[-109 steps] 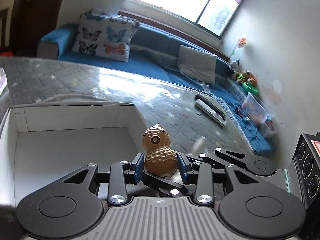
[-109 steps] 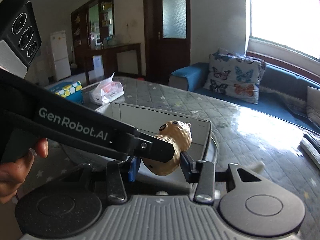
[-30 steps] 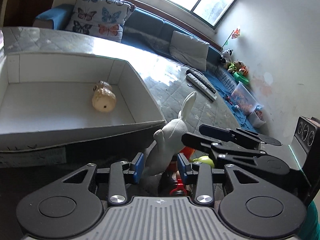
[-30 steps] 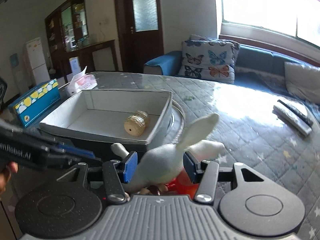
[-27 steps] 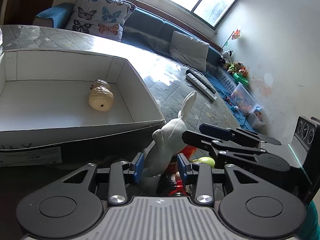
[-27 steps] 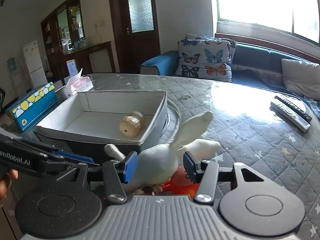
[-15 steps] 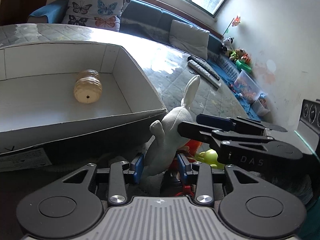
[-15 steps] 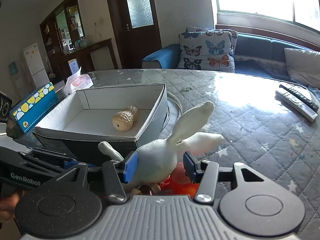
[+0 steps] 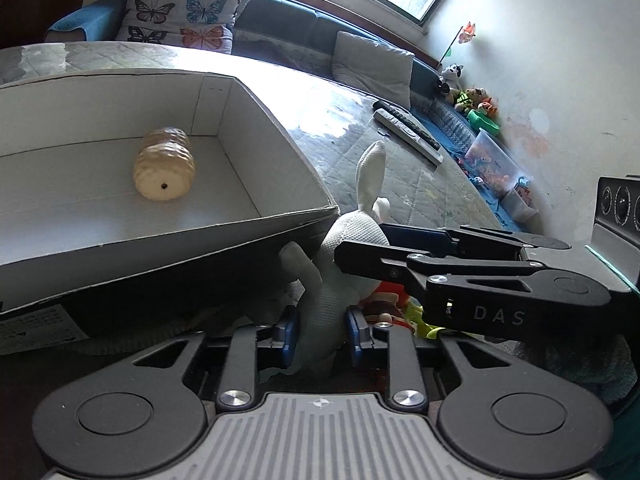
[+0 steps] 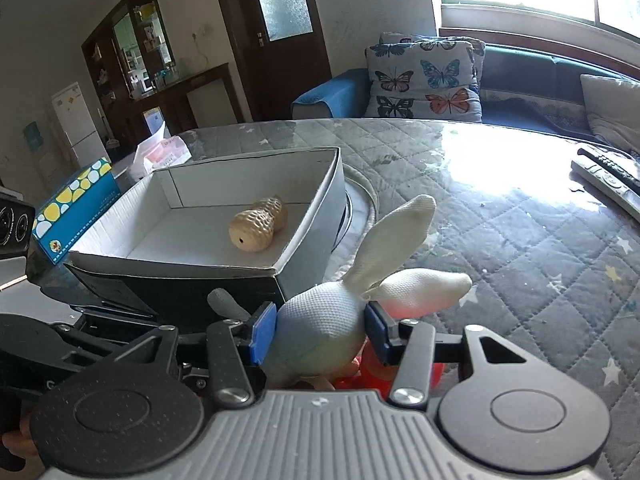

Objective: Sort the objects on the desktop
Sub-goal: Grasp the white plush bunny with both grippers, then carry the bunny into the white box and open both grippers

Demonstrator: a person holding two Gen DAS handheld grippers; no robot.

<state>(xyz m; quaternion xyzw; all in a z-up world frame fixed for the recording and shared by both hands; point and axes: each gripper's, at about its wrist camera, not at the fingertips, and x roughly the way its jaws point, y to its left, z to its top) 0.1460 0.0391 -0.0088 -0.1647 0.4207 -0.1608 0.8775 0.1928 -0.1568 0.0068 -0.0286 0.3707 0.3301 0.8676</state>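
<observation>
A white cloth rabbit (image 9: 352, 240) stands at the near corner of a white-lined box (image 9: 248, 224); it also shows in the right wrist view (image 10: 332, 320). My left gripper (image 9: 320, 340) is shut on the rabbit's lower body. My right gripper (image 10: 320, 332) is shut on its head, seen from the left wrist view (image 9: 384, 248) reaching in from the right. A peanut-shaped toy (image 9: 164, 168) lies on its side inside the box (image 10: 312, 212), also seen in the right wrist view (image 10: 258, 224). Red and yellow-green toys (image 9: 400, 300) lie under the rabbit, mostly hidden.
Two remote controls (image 9: 404, 128) lie on the quilted table (image 10: 500, 220) further out. A blue tissue box (image 10: 72, 204) and a packet (image 10: 160, 152) stand beyond the box on the left. A sofa with a butterfly cushion (image 10: 424, 76) is behind the table.
The peanut toy, held by both grippers 3.6 s ago, now lies in the box. Over the last second both grippers have closed in on the rabbit and now hold it.
</observation>
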